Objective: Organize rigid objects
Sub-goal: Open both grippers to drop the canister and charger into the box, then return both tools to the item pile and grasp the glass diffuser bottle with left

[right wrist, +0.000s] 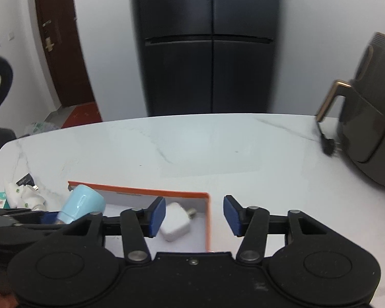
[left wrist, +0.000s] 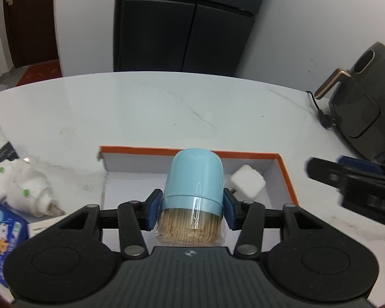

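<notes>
My left gripper point(left wrist: 192, 211) is shut on a toothpick holder point(left wrist: 195, 179) with a light blue cap and clear base full of toothpicks. It holds it over the orange-rimmed white box point(left wrist: 286, 177). A white charger plug point(left wrist: 247, 181) lies inside the box at the right. In the right wrist view the holder point(right wrist: 82, 202) shows at the left over the box point(right wrist: 208, 220), with the charger point(right wrist: 174, 222) inside. My right gripper point(right wrist: 194, 217) is open and empty, over the box's right edge.
A dark air fryer point(left wrist: 364, 105) with a cord stands at the table's right. White soft items point(left wrist: 25, 184) and a blue packet point(left wrist: 2, 233) lie left of the box. A black fridge point(right wrist: 208, 43) stands behind the white marble table point(right wrist: 205, 143).
</notes>
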Tool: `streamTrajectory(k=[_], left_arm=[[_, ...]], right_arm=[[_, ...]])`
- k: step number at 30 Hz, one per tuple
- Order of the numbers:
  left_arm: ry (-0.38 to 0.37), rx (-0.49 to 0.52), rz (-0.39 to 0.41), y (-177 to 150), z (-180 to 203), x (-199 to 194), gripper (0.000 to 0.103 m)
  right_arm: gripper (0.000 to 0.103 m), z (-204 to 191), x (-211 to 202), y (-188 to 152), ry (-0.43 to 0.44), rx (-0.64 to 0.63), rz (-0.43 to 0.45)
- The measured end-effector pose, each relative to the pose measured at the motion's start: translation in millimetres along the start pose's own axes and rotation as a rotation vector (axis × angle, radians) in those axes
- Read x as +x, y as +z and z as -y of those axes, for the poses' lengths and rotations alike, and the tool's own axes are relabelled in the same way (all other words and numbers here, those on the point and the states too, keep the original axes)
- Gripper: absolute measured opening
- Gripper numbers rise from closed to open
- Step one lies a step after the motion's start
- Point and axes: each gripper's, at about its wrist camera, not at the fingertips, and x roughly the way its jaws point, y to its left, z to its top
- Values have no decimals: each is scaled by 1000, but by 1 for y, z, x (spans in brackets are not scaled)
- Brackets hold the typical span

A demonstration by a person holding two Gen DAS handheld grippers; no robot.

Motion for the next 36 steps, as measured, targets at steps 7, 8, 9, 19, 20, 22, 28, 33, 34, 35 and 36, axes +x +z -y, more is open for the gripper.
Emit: streamTrajectory(k=[7, 8, 9, 19, 20, 22, 28, 33, 34, 35, 36], left_arm=[[-28, 22, 10, 2, 10, -2, 71], [-33, 33, 13, 1, 11, -7, 71], [-34, 40, 13, -1, 9, -11, 71], [61, 46, 30, -20, -38, -84, 83], [76, 40, 38, -22, -45, -92, 85], [92, 25, 41, -25, -56, -101, 86], [143, -43, 67, -35, -99, -133, 88], [200, -108, 67, -47, -138, -146, 89], [212, -125, 66, -50, -148, -149, 89], [225, -140, 67, -53, -155, -152, 89], [237, -153, 67, -56, -164, -154, 90]], right_arm=[[67, 12, -32, -8, -39, 27, 15], [68, 12, -39, -10, -42, 32, 20], [68, 10, -43, -11, -44, 35, 20], [72, -32, -72, -25, -43, 57, -5], [73, -41, -74, -25, -39, 55, -8], [73, -55, -77, -29, -22, 61, -8], [74, -101, -78, -34, 37, 31, -22], [74, -141, -79, -37, 83, -12, -23], [74, -148, -78, -38, 92, -18, -24], [74, -154, -78, -39, 101, -22, -27], [74, -159, -77, -39, 108, -25, -31]])
